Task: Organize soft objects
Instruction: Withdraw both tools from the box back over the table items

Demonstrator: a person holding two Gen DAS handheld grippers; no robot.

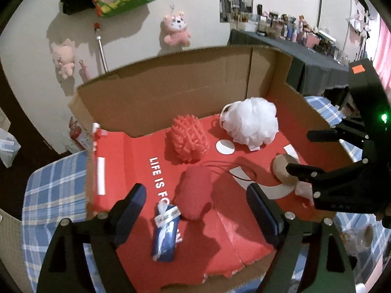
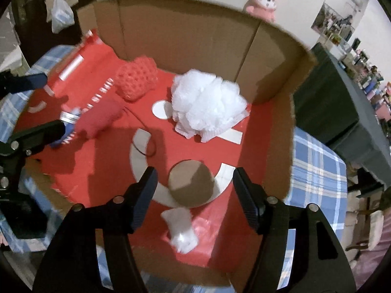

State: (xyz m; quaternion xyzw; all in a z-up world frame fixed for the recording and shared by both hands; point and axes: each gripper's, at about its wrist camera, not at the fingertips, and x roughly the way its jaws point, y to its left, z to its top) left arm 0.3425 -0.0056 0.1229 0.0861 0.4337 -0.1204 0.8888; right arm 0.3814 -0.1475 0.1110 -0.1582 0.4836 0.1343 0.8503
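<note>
An opened cardboard box (image 1: 156,92) with a red printed floor holds the soft objects. A white mesh bath pouf (image 1: 250,120) (image 2: 207,105) and a coral spiky sponge (image 1: 188,139) (image 2: 136,79) lie at the back. A red plush pouch (image 1: 195,193) (image 2: 96,119) and a blue wrapped bundle (image 1: 166,232) lie near the front. My left gripper (image 1: 195,210) is open over the pouch and bundle. My right gripper (image 2: 194,195) (image 1: 315,151) is open over a tan round puff (image 2: 190,183) (image 1: 283,168) and a small white soft piece (image 2: 180,229).
The box sits on a blue plaid cloth (image 1: 56,190) (image 2: 315,171). Its cardboard walls (image 2: 195,36) stand at the back and right. A dark table with bottles (image 1: 317,56) stands beyond. Pink plush toys (image 1: 177,28) hang on the wall.
</note>
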